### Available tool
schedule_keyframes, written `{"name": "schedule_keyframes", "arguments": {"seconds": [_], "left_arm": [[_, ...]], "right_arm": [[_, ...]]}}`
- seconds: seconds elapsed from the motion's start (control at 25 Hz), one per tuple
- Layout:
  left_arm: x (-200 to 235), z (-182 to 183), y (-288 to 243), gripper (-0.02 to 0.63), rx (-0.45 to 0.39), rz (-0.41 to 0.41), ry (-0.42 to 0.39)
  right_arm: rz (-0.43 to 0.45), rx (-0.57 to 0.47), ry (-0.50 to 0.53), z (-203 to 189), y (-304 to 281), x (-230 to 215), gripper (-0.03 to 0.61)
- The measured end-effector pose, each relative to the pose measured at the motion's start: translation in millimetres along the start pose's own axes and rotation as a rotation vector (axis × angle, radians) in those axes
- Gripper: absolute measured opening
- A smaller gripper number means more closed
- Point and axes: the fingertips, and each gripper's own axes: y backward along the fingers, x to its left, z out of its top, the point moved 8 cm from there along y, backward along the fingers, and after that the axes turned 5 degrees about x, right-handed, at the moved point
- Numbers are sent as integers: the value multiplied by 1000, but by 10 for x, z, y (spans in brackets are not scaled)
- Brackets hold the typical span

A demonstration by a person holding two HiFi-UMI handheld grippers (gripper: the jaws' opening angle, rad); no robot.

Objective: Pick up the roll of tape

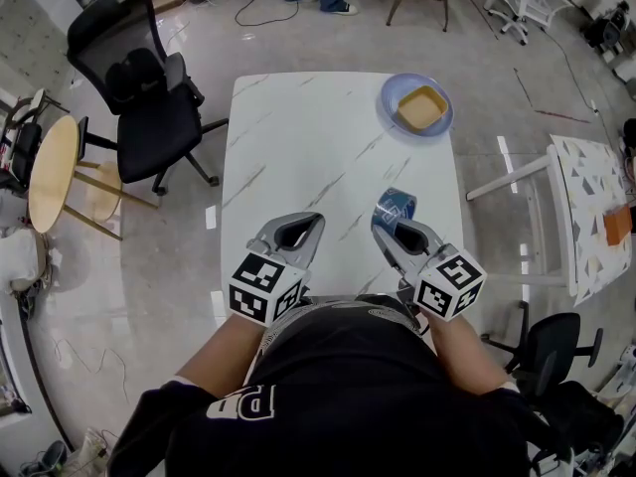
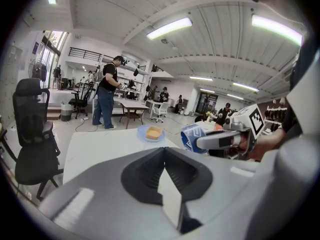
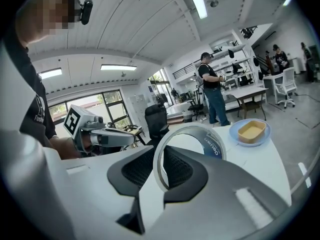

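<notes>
One roll: tape [image 1: 395, 210] pinched upright in the right gripper [image 1: 397, 230], its wall between the jaws.
Spare side: left gripper [image 1: 295, 230] clenched, empty.

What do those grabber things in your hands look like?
The left gripper and the right gripper are both smooth light grey shells with black ribbed pads inside. Each carries a white cube printed with black square markers. The person wears a black short-sleeved shirt with white letters.
</notes>
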Motion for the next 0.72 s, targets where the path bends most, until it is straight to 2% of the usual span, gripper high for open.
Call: {"name": "schedule_keyframes", "arguments": {"seconds": [0.72], "left_arm": [[-16,7,-5,58,1,5,-3]], "right_arm": [[11,9,12,-16,-23,18,55]]}}
